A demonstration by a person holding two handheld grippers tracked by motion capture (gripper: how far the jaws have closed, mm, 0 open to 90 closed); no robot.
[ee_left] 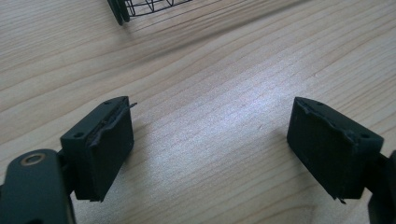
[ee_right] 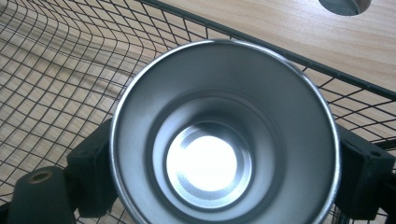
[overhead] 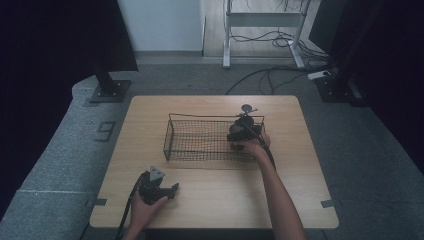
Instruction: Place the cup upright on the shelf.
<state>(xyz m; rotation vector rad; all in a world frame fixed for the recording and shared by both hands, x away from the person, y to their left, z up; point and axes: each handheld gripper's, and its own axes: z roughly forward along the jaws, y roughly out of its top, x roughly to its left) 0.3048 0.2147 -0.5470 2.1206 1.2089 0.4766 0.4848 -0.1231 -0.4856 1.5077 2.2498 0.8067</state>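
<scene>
A: Start at the near edge. What's at seven o'clock on the table [overhead: 210,200]?

B: The left gripper [overhead: 159,189], held in a hand just above the wood, pointing toward three o'clock. In the left gripper view [ee_left: 210,140] its two black pads stand wide apart with nothing but bare wood grain between them.

A: Anything near it?

B: Not close. In that view the corner of the wire basket [ee_left: 140,7] shows at twelve o'clock, well apart from the pads.

A: And further out?

B: The basket [overhead: 200,140] sits mid-table, long side running nine to three. The right gripper [overhead: 243,132] is over its three o'clock end, with the forearm coming in from five o'clock.

A: What is it carrying?

B: A metal cup [ee_right: 224,135], silver, its open mouth facing the camera in the right gripper view. The black pads [ee_right: 93,172] sit on either side of it at nine and three o'clock, against its wall, so the right gripper [ee_right: 224,186] looks clamped on the cup.

A: Where is the cup relative to the basket?

B: Inside it or just over its floor; mesh shows behind it from nine round to two o'clock, and I cannot tell if it touches the bottom.

A: Beyond the basket?

B: A small round metal piece [ee_right: 344,5] lies on the wood at one o'clock in the right gripper view, outside the rim [overhead: 247,107].
</scene>
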